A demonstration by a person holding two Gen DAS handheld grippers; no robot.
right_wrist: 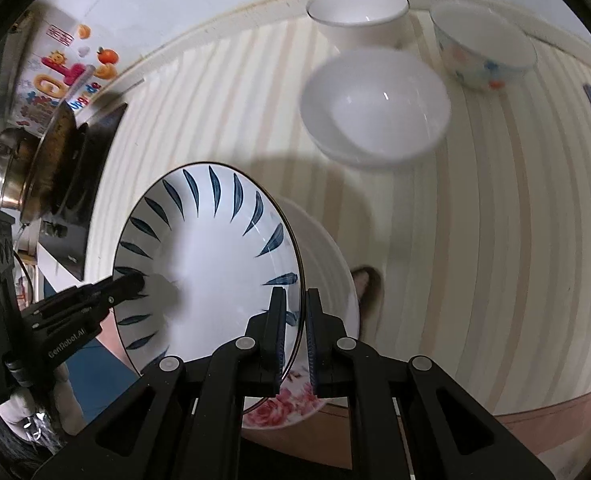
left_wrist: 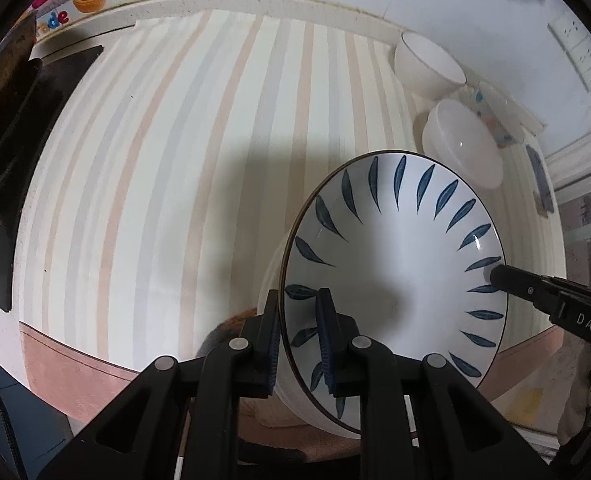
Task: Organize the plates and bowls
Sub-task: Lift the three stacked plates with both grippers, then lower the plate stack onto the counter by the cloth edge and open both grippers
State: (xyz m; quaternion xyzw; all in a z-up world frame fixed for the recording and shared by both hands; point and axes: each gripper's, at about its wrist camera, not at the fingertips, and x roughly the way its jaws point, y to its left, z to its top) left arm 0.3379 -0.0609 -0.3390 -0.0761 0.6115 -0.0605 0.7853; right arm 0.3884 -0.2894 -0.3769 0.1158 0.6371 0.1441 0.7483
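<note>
- My left gripper [left_wrist: 300, 334] pinches the left rim of the blue-leaf plate [left_wrist: 395, 256], jaws pressed tight with one inside the rim, one outside.
- My right gripper [right_wrist: 295, 334] does the same on the opposite rim, jaws clamped with the rim edge running between them.
- The plate hangs between both grippers, tilted, over the near edge of the striped tabletop [left_wrist: 199, 152].
- Just under it I see a rose-pattern plate [right_wrist: 291, 404] at the near edge; can't tell if the two touch.
- Far right: a wide white bowl [right_wrist: 375, 108], a smaller white bowl [right_wrist: 359, 16] behind it, and a floral bowl [right_wrist: 483, 48] to their right, all apart from the held plate.
- Far left: a black cooktop [right_wrist: 91, 160] with a pot [right_wrist: 23, 172].
</note>
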